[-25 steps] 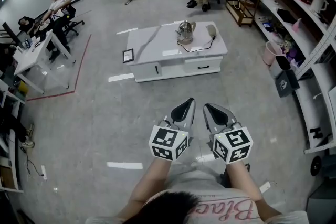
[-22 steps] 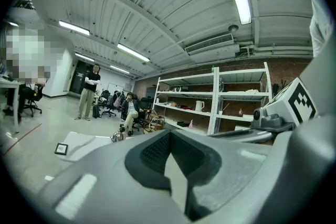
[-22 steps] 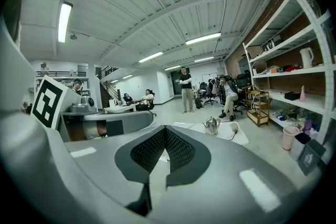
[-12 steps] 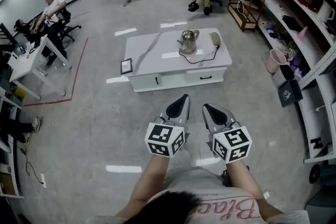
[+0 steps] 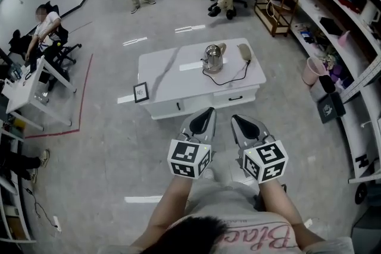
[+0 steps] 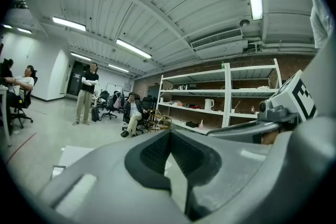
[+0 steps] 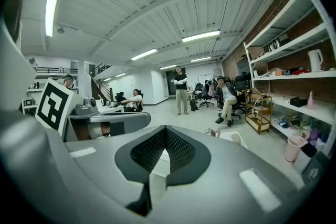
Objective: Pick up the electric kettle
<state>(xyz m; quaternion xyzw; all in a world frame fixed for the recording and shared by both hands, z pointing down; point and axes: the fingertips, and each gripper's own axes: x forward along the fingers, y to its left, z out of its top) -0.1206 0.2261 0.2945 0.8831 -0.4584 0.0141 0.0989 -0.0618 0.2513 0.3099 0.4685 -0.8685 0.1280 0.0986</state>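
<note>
Here, the left gripper [image 5: 208, 112] and right gripper [image 5: 236, 119] are hovering before the white table [image 5: 166, 75].
Both are holding their jaws pressed together on nothing; the electric kettle [image 5: 212, 57] is standing on the table, well apart from them.

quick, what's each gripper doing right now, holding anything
Left gripper: shut, holding nothing.
Right gripper: shut, holding nothing.

Bright even light from ceiling tubes [image 6: 134, 49]; faint shadows; fisheye edges warped.
</note>
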